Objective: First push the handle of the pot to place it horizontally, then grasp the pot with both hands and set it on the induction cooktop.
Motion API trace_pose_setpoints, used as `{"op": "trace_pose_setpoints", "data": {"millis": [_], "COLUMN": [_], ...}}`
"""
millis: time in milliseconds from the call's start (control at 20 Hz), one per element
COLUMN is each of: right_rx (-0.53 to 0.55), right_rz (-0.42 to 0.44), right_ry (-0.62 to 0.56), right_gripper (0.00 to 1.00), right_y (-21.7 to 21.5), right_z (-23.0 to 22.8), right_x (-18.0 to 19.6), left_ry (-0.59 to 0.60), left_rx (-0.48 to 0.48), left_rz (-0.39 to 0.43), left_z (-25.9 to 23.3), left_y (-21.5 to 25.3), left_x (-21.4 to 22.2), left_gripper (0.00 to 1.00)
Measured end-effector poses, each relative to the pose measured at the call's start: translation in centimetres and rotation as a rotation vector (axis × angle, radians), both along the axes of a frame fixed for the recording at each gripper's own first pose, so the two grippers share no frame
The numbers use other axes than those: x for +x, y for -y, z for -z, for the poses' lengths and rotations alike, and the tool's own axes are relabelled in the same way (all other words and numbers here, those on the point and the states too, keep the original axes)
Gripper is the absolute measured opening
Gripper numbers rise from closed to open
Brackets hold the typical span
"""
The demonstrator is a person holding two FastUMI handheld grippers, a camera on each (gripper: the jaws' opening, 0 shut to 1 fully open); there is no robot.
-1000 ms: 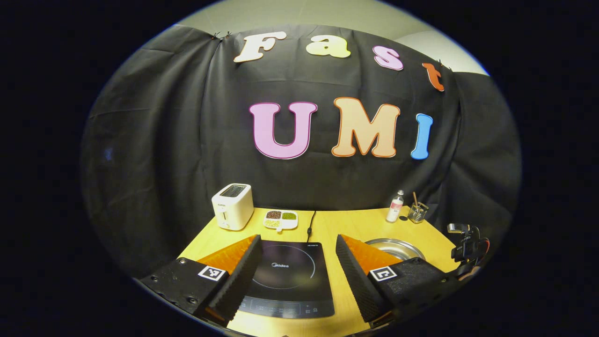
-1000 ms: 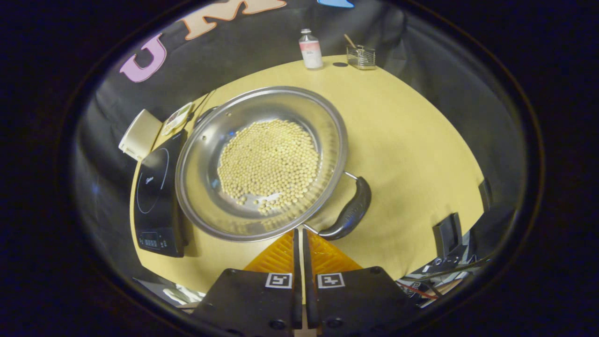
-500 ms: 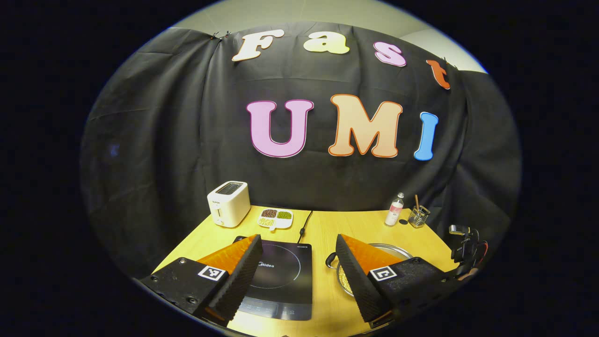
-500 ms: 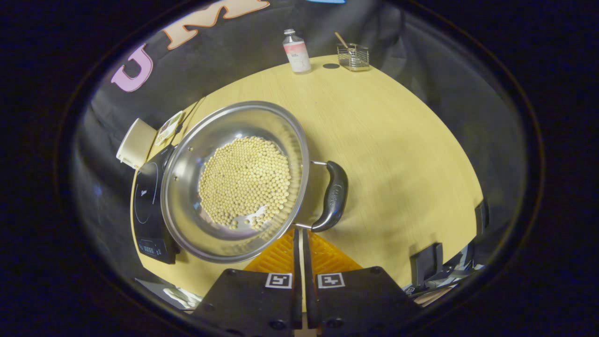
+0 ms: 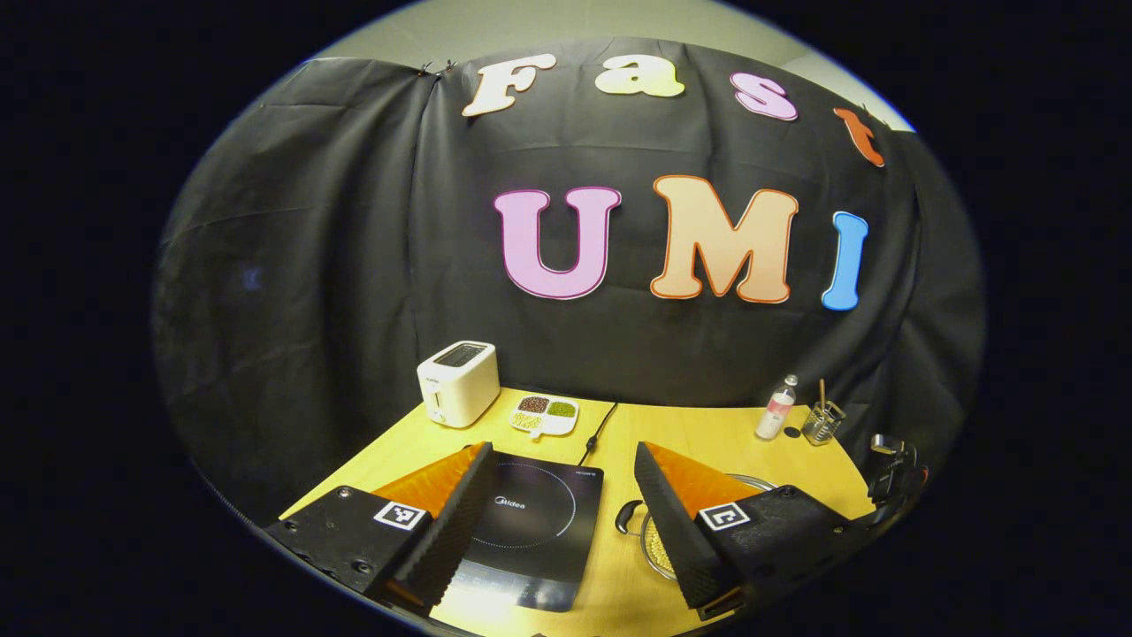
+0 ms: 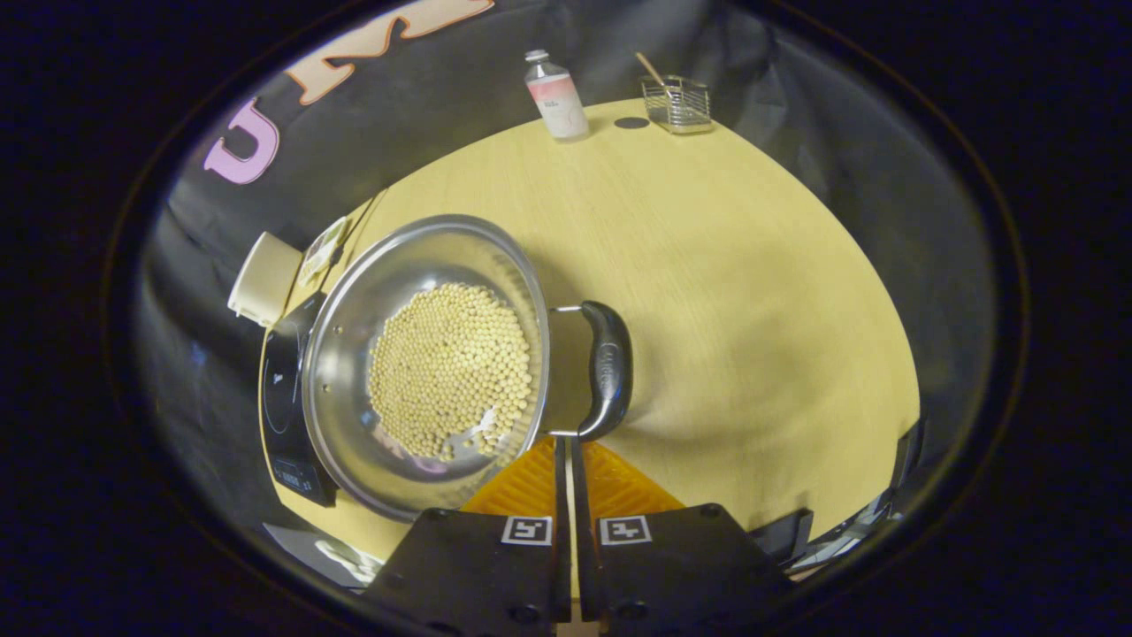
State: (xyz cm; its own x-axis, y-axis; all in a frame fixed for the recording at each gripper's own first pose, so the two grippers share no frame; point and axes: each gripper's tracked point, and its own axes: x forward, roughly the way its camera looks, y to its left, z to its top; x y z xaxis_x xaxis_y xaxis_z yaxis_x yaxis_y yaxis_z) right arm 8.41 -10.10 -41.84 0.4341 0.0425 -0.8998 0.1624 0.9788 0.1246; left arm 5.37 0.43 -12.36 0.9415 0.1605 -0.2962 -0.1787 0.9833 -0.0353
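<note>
**Pot of beans sits by the cooktop, one gripper spread wide, one pinched tight**

The right gripper has its two fingers pressed close together, with nothing between them. Its tips are right at the bottom end of the black handle of the pot. I cannot tell if they touch it. The shiny pot is just ahead and to the left of this gripper. It is full of little yellow beans. It sits on the wooden table. The black induction cooktop is on the far left side of the pot, partly hidden behind it.

Far ahead of the right gripper stand a small bottle and a wire basket.

The left gripper is spread wide and holds nothing. It hangs above the table. The cooktop shows in the gap between its fingers. The pot peeks out by its right finger. Farther ahead and to the left are a white toaster and a small white dish.
</note>
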Motion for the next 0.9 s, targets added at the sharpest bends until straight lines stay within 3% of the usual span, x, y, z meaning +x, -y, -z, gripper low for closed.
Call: {"op": "trace_pose_setpoints", "data": {"millis": [550,800,850,900], "right_rx": [0.050,0.059,0.059,0.061], "right_rz": [-0.048,-0.063,-0.065,-0.067], "right_ry": [0.014,0.024,0.027,0.028], "right_gripper": [0.05,0.09,0.00,0.00], "right_y": [0.7,1.2,1.3,1.5], "right_z": [-0.1,-0.2,-0.3,-0.4], "right_x": [2.9,3.9,3.9,3.9], "left_ry": [-0.024,-0.018,-0.019,-0.021], "left_rx": [-0.021,-0.011,-0.012,-0.015], "left_rz": [-0.069,-0.087,-0.091,-0.094], "left_z": [1.0,1.0,1.2,1.2], "left_y": [1.9,2.7,2.7,2.7], "left_x": [-0.2,-0.5,-0.5,-0.5], "left_gripper": [0.93,0.96,0.96,0.96]}}
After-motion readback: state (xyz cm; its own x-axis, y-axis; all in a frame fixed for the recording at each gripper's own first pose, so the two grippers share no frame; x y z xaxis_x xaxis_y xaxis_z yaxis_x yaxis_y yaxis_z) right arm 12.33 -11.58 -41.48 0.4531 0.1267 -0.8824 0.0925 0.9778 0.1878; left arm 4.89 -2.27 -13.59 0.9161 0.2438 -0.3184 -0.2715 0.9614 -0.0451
